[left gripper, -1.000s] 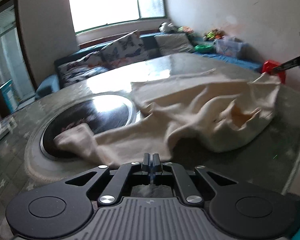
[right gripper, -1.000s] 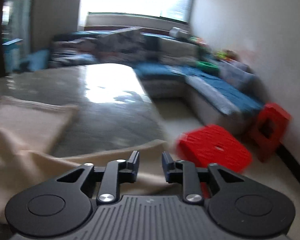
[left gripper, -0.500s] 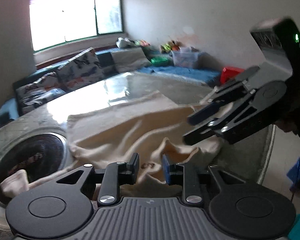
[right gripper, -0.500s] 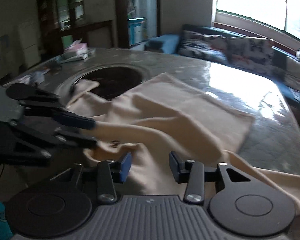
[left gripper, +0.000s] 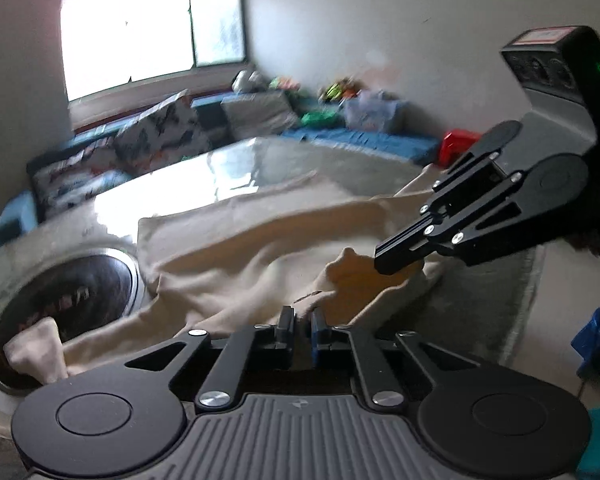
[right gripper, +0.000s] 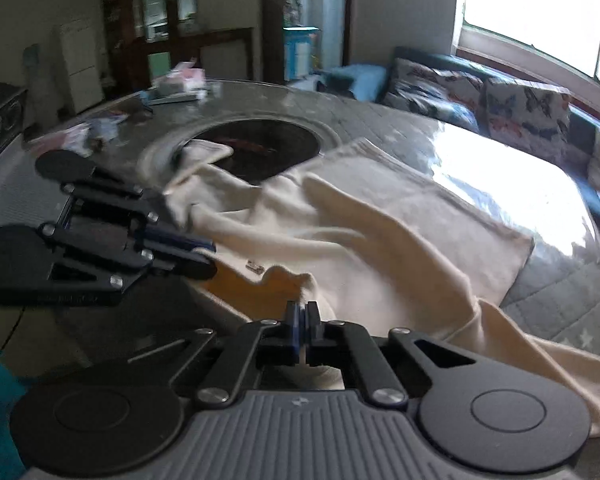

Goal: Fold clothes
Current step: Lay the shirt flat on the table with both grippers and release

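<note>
The cream garment (right gripper: 340, 216) lay rumpled across the grey table (right gripper: 400, 128), filling the middle of both views, with one sleeve end trailing over the dark round inset (left gripper: 60, 292) at the left of the left-wrist frame.

The left gripper (left gripper: 301, 316) was closing, its jaws nearly together at lower centre of its own view, with the near edge of the cloth between them. In the right-wrist frame it reached in from the left (right gripper: 204, 256) and its tips touched the same edge beside a small label (right gripper: 254, 267). Whether the pads had truly bitten was not clear.

The right gripper (right gripper: 302, 312) was clamped shut at lower centre of its view on a raised fold of the neckline. Seen from the left wrist, it came in from the right (left gripper: 384, 258) and pinched a peak of fabric.

Likely risks, as a judgement:
- Both grips sat close together on the near edge, so lifting could bunch the cloth rather than spread it.
- A shallow left bite could slip under tension.
- The sleeve over the inset could drag or catch on its rim, skewing the fold.
- The part hanging at the lower right of the right-wrist frame could pull the garment off the table.
</note>
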`<state>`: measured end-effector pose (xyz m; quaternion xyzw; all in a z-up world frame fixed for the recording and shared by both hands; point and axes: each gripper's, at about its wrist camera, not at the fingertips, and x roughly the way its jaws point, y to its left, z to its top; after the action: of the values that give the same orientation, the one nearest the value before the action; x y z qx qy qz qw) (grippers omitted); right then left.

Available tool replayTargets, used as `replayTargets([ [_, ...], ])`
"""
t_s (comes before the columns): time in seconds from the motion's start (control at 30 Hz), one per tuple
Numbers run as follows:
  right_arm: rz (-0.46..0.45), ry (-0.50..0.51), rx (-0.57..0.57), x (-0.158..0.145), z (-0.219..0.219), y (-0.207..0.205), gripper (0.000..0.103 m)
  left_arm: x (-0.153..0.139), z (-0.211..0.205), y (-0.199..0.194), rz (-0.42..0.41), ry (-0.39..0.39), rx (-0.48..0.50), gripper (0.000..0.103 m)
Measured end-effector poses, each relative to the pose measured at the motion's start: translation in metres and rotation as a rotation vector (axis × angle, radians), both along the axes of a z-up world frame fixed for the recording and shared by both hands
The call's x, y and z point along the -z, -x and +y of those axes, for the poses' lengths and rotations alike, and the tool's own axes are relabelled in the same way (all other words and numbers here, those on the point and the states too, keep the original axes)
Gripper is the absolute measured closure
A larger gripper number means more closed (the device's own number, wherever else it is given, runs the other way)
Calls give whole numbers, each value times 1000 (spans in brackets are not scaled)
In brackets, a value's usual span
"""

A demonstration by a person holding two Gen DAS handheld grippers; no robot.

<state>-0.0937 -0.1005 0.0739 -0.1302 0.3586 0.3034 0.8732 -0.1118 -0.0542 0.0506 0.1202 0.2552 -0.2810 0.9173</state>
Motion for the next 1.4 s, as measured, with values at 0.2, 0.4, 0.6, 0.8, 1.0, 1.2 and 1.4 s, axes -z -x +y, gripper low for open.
replayTargets([
  [0.2,101,16,-156,11,5,34,101,17,13,14,84,-57,48,93],
  [0.4,101,-32,-201,-7,-9,34,83,-5,27,11,57,-7,42,88],
  [0.6,4,-39,21,-12,-35,0,61,-15,15,-28,39,87,-58,62],
  [0.8,41,-35,221,16,-66,-30,58,13,6,-68,166,109,-156,62],
  [1.0,65,-2,285,33,-88,-28,51,21,42,-59,210,137,-220,58],
  [1.2,46,-91,371,28,-108,-26,49,14,79,-58,147,137,-398,55],
  [1.4,22,-78,473,29,-129,-29,48,20,112,-85,88,30,-669,55],
])
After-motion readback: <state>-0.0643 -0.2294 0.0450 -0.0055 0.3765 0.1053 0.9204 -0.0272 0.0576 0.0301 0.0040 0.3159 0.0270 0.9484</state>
